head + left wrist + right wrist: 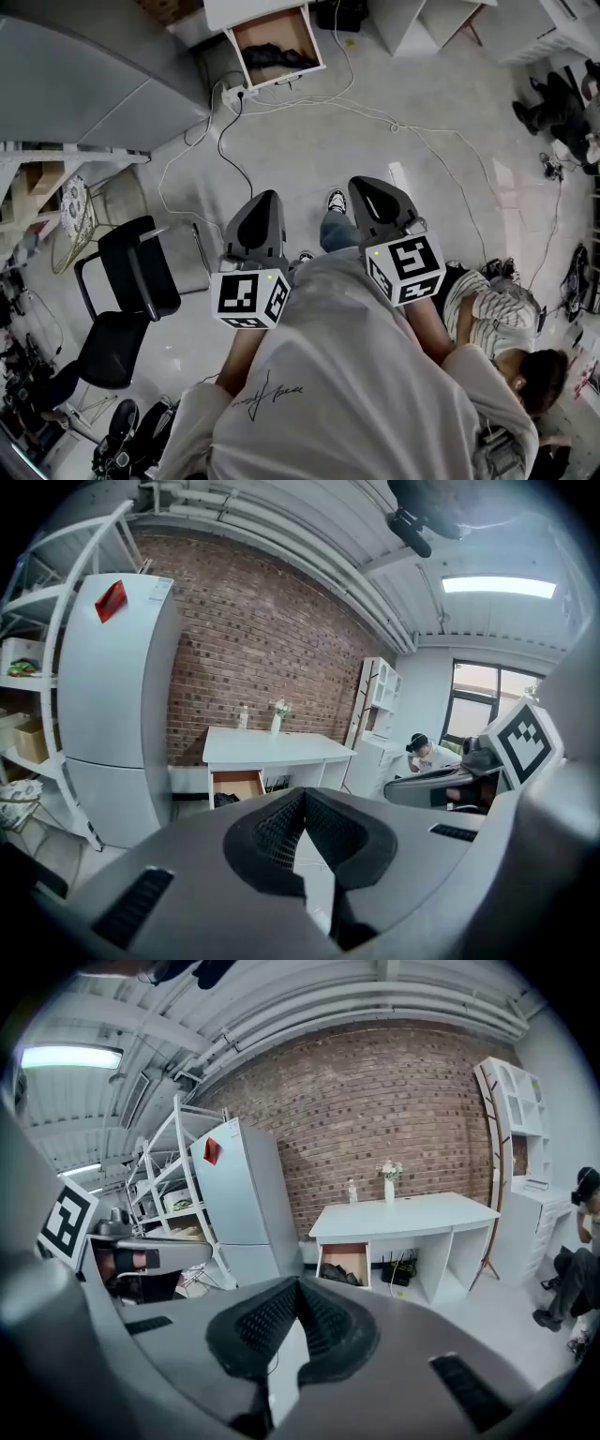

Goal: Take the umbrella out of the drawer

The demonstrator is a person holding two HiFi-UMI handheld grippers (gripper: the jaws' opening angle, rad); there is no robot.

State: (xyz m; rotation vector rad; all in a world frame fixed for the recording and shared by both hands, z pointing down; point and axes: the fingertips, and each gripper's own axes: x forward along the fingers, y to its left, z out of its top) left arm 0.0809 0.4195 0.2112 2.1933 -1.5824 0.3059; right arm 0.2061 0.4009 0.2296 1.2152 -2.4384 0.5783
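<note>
The wooden drawer (277, 41) stands pulled open under the white desk (246, 11) at the top of the head view. A dark folded umbrella (274, 56) lies inside it. Both gripper views show the same drawer (235, 786) (344, 1262) far ahead, with the dark umbrella (339, 1275) at its bottom. My left gripper (265, 199) and right gripper (371, 184) are held side by side over the bare floor, well short of the drawer. Each has its jaws shut with nothing between them. The left gripper (302, 796) and right gripper (298, 1284) both point toward the desk.
White cables (309, 111) and a power strip (234, 94) trail across the floor between me and the drawer. A grey fridge (94, 75) stands at the left, with a black chair (131, 291) near my left side. A seated person (506, 328) is at my right.
</note>
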